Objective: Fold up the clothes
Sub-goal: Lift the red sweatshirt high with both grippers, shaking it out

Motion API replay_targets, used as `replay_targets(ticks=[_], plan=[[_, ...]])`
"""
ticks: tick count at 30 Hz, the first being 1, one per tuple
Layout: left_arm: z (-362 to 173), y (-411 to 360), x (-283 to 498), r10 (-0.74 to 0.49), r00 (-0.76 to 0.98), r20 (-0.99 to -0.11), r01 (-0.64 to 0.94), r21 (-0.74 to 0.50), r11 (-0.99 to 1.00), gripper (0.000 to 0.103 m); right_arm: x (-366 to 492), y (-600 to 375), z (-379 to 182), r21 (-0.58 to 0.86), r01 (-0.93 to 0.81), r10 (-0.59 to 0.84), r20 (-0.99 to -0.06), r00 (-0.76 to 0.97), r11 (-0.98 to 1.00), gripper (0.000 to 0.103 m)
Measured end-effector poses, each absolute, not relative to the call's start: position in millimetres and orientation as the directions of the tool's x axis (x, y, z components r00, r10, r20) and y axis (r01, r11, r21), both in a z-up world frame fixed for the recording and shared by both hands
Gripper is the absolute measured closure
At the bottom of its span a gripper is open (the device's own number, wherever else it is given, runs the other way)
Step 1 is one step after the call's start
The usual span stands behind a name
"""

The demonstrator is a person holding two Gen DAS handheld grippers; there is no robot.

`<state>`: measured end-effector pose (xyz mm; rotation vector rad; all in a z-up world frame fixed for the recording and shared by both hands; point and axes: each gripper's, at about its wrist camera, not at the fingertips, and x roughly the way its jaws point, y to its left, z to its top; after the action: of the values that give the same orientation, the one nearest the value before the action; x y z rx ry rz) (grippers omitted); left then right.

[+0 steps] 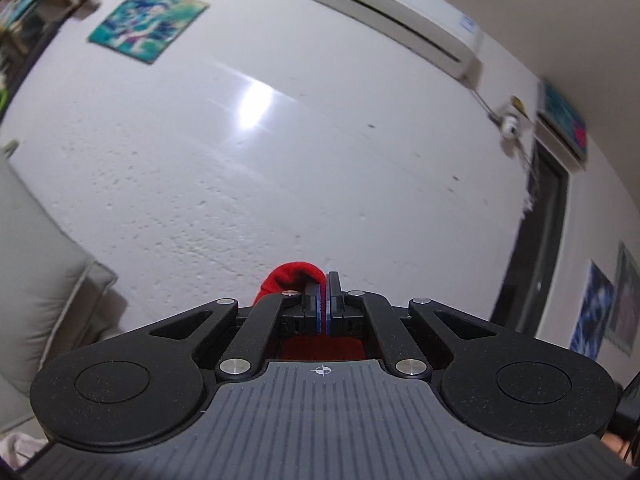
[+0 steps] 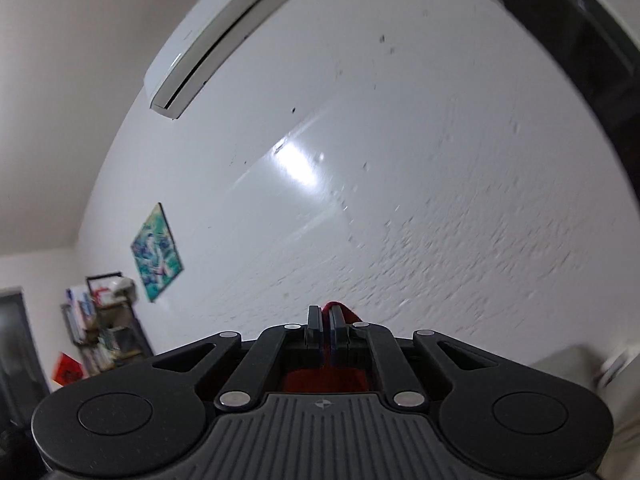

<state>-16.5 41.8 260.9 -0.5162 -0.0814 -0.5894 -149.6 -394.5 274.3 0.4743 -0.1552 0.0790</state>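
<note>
Cloth pinched at both ends

Cloth, red point(image 1: 288, 280), sits clamped in the left hand-held gripper point(image 1: 325, 292), bulging out at 10 o'clock of its tips. The right hand-held gripper point(image 2: 325, 320) clenches red cloth point(image 2: 338, 306) too. Both face a white wall point(image 1: 320, 160) with an air conditioner point(image 1: 396, 16) at 12 o'clock.

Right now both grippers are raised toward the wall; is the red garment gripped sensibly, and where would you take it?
Seems sensible. The left gripper pinches a bunched fold of the red garment, with cloth bulging left of the pads. The right gripper clamps a thinner edge. Edges or corners, entered from the side, suit limp cloth, though the garment's hanging shape is out of view.
</note>
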Motion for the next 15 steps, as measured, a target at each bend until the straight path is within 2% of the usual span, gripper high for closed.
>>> replay_targets(ticks=[4, 6, 12, 15], plan=[[254, 34, -13, -0.608, 0.784, 0.123, 0.584, -0.478, 0.656, 0.102, -189, -408, 274, 0.436, -0.064, -0.003, 0.151, 0.989, 0.898, 0.097], [252, 34, -12, -0.628, 0.771, 0.104, 0.59, -0.487, 0.644, 0.102, -205, -410, 274, 0.417, -0.049, -0.017, 0.151, 0.988, 0.908, 0.097], [261, 30, -31, -0.646, 0.753, 0.125, 0.63, -0.421, 0.653, 0.101, -237, -391, 275, 0.302, 0.008, -0.055, 0.149, 0.987, 0.953, 0.097], [266, 30, -29, -0.639, 0.761, 0.117, 0.624, -0.404, 0.669, 0.101, -227, -391, 269, 0.299, 0.022, -0.065, 0.133, 0.989, 0.954, 0.097]])
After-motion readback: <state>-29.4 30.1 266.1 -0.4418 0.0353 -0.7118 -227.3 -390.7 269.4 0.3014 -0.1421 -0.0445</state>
